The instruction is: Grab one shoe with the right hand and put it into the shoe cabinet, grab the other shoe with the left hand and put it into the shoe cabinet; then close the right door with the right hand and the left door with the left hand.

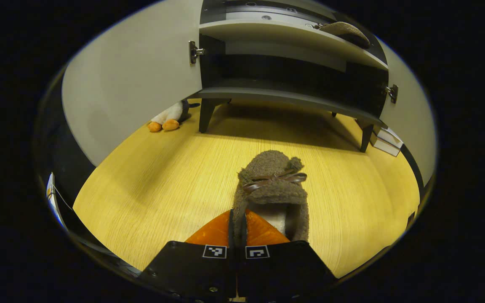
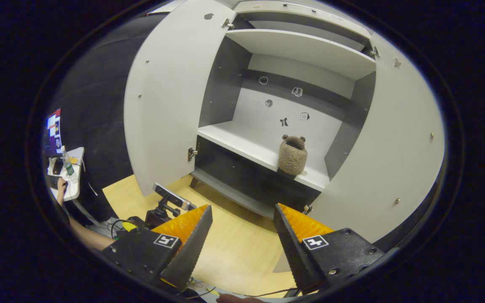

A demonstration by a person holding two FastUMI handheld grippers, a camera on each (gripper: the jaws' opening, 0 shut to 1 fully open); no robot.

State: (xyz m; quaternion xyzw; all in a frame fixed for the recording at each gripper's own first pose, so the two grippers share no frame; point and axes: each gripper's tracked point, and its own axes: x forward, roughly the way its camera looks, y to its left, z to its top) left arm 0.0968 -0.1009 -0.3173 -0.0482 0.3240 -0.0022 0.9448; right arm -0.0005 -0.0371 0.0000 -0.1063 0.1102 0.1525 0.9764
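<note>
Left gripper (image 1: pixel 237 235) gripping shoe (image 1: pixel 273 189) (heel)

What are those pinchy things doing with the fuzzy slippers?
They are putting slippers away in a cabinet whose two doors stand open. One slipper already sits on the middle shelf. The right gripper is open and holds nothing. The left gripper is shut on the other slipper, pinching its back edge above the wooden floor, in front of the cabinet.

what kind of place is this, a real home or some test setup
Likely a staged recording booth, not a real home: a lone shoe cabinet with both doors open on bare wood flooring, a camera on a stand, and a side desk against dark cloth walls.
</note>
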